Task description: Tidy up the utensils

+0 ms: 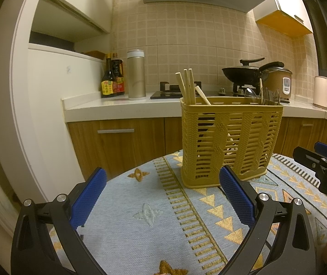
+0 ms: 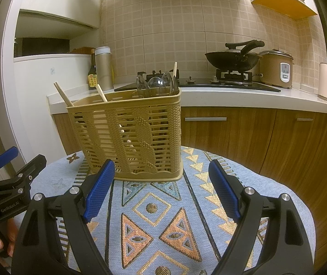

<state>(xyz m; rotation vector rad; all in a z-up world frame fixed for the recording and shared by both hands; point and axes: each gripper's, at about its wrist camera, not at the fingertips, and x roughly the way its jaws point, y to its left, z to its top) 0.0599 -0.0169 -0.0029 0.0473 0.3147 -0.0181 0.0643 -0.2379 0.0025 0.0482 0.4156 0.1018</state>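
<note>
Both blue-padded fingers (image 1: 90, 197) of your left gripper (image 1: 163, 181) stand spread wide with nothing between them. From the left wrist view, the yellow utensil basket (image 1: 229, 142) sits upright on the patterned tablecloth (image 1: 140, 217) just beyond your right-hand finger tip, so you are lined up to its left end rather than square on it. Wooden chopsticks (image 1: 187, 84) lean out of the basket's left compartment, and clear spoons (image 1: 262, 96) poke up from its right compartment — sorted by kind, which reads as the point of the task. Your right gripper (image 1: 323, 167) shows at the frame edge, off to the basket's right.

From the right wrist view, your right gripper (image 2: 162, 171) is also parted and empty, aimed at the foot of the same basket (image 2: 131, 135), which stands near its left finger. Chopsticks (image 2: 63, 96) tilt out of the basket's far-left end; the spoons (image 2: 156, 83) cluster at its right end with one more stick behind them. Your left gripper (image 2: 14, 167) waits to the basket's left.

No loose utensil shows on the cloth near the basket, so I judge the sorting finished or nearly so.
</note>
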